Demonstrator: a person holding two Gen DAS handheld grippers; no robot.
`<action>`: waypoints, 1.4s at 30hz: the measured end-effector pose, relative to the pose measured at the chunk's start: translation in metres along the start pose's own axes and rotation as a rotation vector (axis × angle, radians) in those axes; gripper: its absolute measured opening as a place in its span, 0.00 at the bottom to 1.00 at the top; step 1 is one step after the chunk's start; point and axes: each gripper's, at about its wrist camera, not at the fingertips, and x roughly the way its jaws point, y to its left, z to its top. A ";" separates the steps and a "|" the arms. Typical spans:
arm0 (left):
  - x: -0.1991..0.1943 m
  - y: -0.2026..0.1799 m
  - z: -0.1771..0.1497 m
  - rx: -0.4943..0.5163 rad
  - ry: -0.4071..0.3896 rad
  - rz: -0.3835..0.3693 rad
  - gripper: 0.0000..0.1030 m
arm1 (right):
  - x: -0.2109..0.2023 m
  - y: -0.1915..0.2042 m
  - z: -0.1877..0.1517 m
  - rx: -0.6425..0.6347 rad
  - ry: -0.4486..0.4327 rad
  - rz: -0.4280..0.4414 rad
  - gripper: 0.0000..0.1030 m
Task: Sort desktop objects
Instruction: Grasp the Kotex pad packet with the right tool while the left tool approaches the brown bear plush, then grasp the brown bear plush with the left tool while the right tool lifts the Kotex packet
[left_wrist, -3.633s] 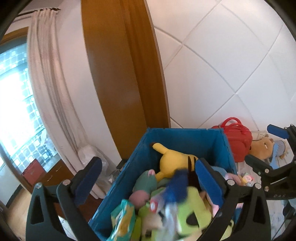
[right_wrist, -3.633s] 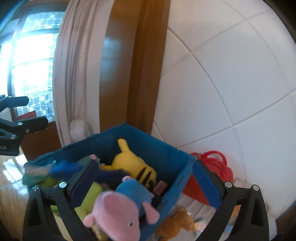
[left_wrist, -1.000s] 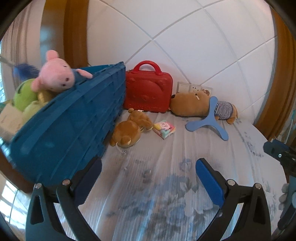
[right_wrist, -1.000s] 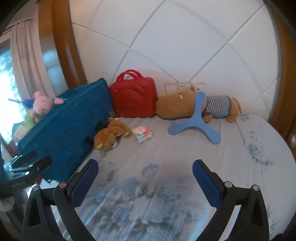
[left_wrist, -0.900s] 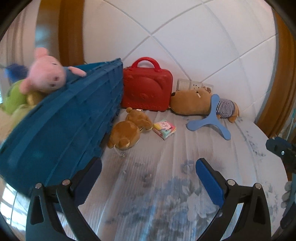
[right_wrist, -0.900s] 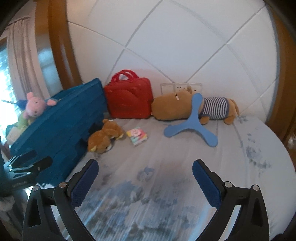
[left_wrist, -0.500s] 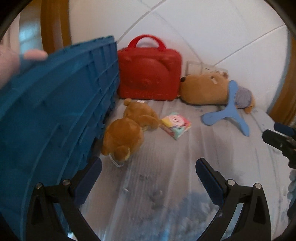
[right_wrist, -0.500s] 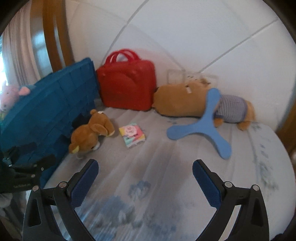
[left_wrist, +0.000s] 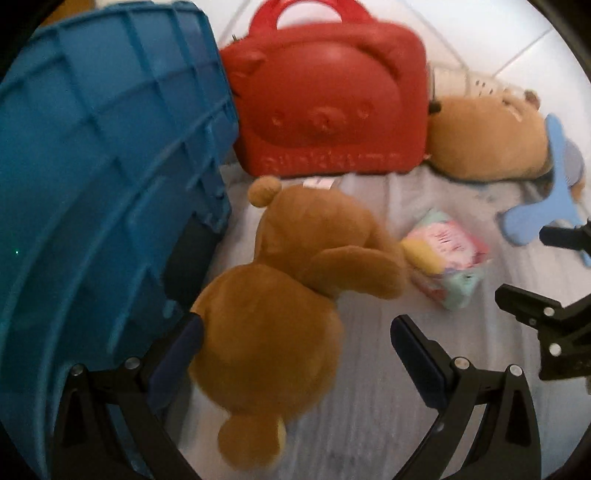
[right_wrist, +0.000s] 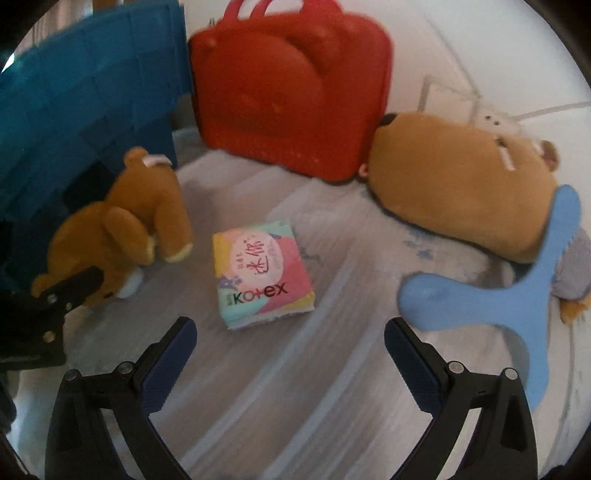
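Note:
A small brown plush bear (left_wrist: 280, 306) lies on the pale bedsheet beside the blue crate (left_wrist: 96, 177). My left gripper (left_wrist: 295, 350) is open, its fingers either side of the bear's head. A colourful Kotex packet (right_wrist: 260, 271) lies in front of my right gripper (right_wrist: 290, 354), which is open and empty just short of it. The bear (right_wrist: 122, 225) and the packet (left_wrist: 447, 267) each show in the other view too.
A red bear-faced case (right_wrist: 291, 96) stands against the white wall. A large brown plush (right_wrist: 461, 192) in a striped shirt lies to the right, with a blue three-armed boomerang (right_wrist: 517, 291) leaning on it. The crate (right_wrist: 81, 110) fills the left side.
Both grippers have left the crate and come down toward the bed. The left one has closed in around the small bear, the right one toward the packet. Both stay open.

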 end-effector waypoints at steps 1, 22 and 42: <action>0.005 -0.002 0.000 0.012 -0.001 0.013 1.00 | 0.008 0.002 0.002 -0.011 0.004 0.003 1.00; 0.010 -0.014 0.004 -0.026 -0.056 0.016 1.00 | 0.048 -0.036 -0.011 0.029 0.150 -0.012 0.71; 0.001 0.002 0.008 -0.088 0.029 -0.050 0.66 | -0.025 -0.048 -0.030 0.124 0.070 0.026 0.71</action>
